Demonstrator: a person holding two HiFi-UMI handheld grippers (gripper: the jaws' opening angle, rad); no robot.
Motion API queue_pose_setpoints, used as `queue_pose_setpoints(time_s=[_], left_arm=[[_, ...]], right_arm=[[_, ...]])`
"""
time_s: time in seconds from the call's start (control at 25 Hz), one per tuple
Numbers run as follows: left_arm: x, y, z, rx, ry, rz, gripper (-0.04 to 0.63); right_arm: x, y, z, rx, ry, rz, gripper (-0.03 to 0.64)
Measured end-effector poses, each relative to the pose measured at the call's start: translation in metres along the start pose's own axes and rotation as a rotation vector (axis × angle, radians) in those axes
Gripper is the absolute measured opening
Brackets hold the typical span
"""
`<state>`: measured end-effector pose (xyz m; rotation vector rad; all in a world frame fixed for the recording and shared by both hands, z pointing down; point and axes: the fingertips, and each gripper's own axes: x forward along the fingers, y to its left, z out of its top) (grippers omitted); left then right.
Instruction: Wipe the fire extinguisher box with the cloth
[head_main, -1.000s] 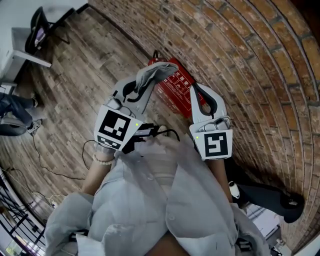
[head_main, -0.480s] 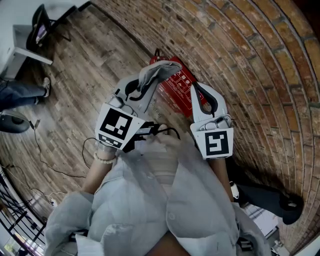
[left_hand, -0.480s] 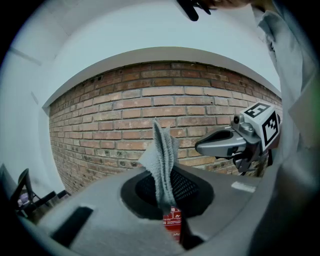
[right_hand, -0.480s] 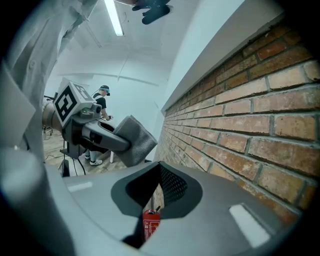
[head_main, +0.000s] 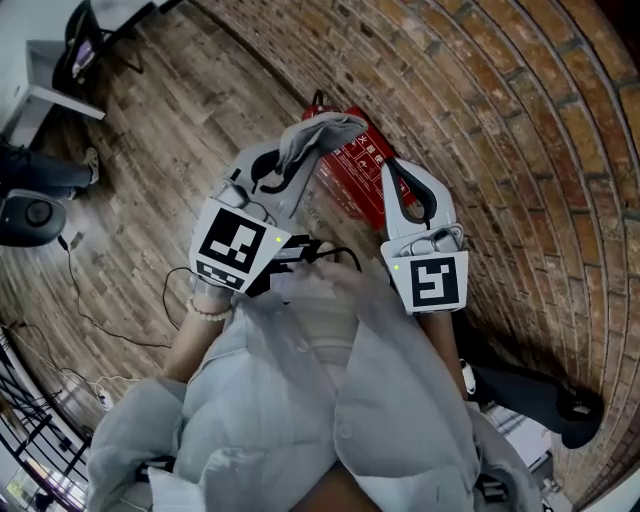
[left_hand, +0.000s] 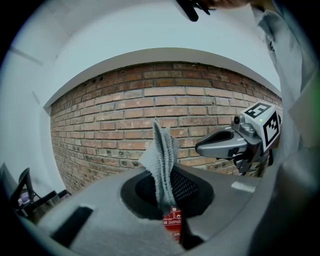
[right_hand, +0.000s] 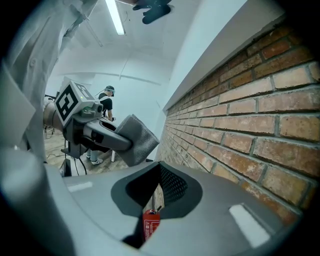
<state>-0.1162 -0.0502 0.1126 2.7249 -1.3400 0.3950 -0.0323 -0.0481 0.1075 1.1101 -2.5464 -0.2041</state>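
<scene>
The red fire extinguisher box stands on the floor against the brick wall. My left gripper is shut on a grey cloth, which hangs over the box's upper left corner; whether it touches the box I cannot tell. In the left gripper view the cloth sticks up between the jaws of the left gripper, with the box showing below. My right gripper hovers over the box's right side, shut and holding nothing. The right gripper view looks past the right gripper to the box and the cloth.
A curved brick wall runs behind the box. The wooden floor carries a thin cable. A dark round object lies at the left edge, a black base at the lower right. A person stands far off.
Both grippers have shifted slightly up and right toward the box, the cloth with them. At the left edge a person's feet moved up and a dark round object came into view.
</scene>
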Motion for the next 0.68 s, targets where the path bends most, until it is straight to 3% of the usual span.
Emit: queue_pose_setpoints(time_s=[0.68], left_arm=[[0.002, 0.012, -0.002, -0.016, -0.017, 0.006, 0.011]], right_arm=[[0.006, 0.002, -0.003, -0.002, 0.017, -0.01, 0.006]])
